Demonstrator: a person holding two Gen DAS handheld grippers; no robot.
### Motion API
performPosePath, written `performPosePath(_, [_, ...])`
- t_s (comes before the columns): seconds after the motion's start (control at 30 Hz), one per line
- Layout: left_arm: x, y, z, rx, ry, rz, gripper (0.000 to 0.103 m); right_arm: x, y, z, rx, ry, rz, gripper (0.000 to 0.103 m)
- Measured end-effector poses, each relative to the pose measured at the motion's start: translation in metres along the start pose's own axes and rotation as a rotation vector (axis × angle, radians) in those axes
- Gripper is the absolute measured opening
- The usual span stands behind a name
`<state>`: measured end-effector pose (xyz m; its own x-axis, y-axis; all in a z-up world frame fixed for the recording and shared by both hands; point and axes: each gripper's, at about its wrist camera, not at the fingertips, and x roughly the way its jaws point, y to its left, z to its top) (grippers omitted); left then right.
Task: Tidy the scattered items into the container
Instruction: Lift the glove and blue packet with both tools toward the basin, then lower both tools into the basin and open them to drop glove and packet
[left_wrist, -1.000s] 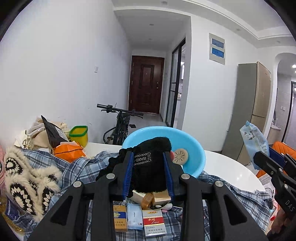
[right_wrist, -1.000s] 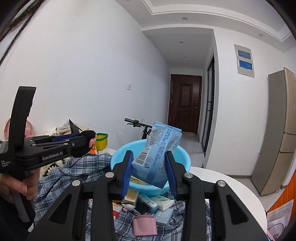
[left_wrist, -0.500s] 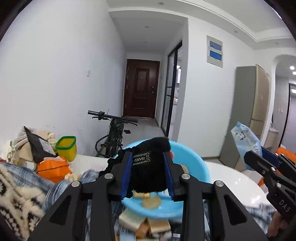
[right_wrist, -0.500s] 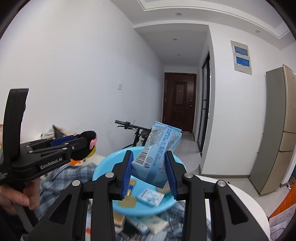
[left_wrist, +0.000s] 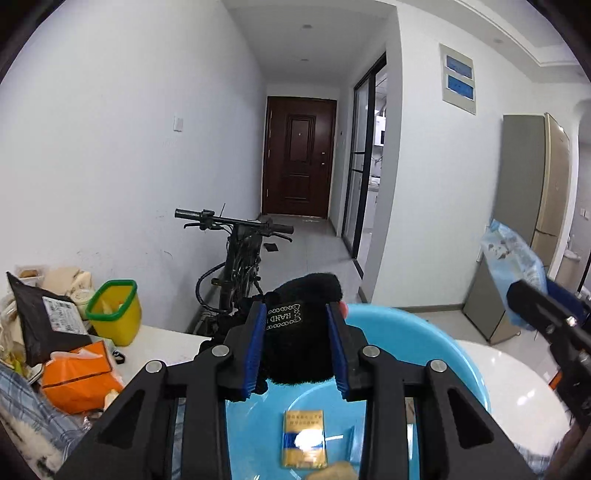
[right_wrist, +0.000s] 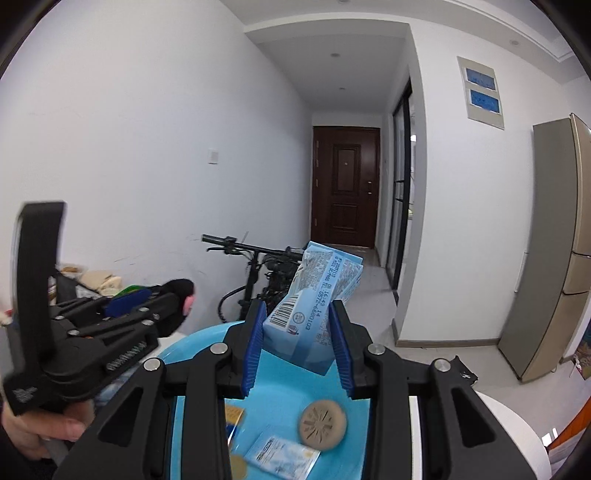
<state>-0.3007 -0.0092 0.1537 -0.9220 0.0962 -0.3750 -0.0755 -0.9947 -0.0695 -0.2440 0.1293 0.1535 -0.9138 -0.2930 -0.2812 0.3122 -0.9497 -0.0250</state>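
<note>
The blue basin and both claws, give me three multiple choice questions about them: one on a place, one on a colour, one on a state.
1. Where does the round tan disc lie?
A. inside the blue basin
B. on the orange pack
C. on the floor

2. What colour is the small bin with the green rim?
A. red
B. yellow
C. white

3. What is the left claw doing?
A. hanging open and empty
B. gripping a spoon
C. shut on the black glove

Answers: 1 A, the right wrist view shows the disc on the basin's floor. 2 B, its body is yellow. 3 C, both blue pads press the glove's sides.
</note>
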Motion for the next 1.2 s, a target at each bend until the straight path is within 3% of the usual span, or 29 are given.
performPosePath(0.23, [0.012,-0.015,0.024,0.076,-0.035,-0.004,0.034,0.027,-0.011,0.015,0.015,0.019,-0.019,0.033])
performPosePath(0.4, [0.027,-0.015,0.031,0.066,0.018,0.009,0.034,0.035,-0.016,0.025,0.012,0.042,-0.003,0.033])
performPosePath(0.47, [0.041,-0.013,0.034,0.04,0.116,0.019,0.034,0.044,-0.016,0.028,0.002,0.115,0.009,0.033])
performPosePath(0.57, [0.063,-0.01,0.034,0.015,0.281,0.034,0.034,0.062,-0.021,0.032,0.051,0.291,0.062,0.033])
performPosePath(0.7, [0.088,-0.014,0.027,0.047,0.466,0.043,0.034,0.084,-0.019,0.035,0.047,0.488,0.148,0.033])
performPosePath(0.8, [0.103,-0.015,0.014,0.062,0.608,0.025,0.034,0.099,-0.026,0.03,0.123,0.592,0.208,0.033])
performPosePath(1.2, [0.118,-0.012,-0.022,0.02,0.682,-0.017,0.034,0.121,-0.038,-0.007,0.133,0.695,0.169,0.033])
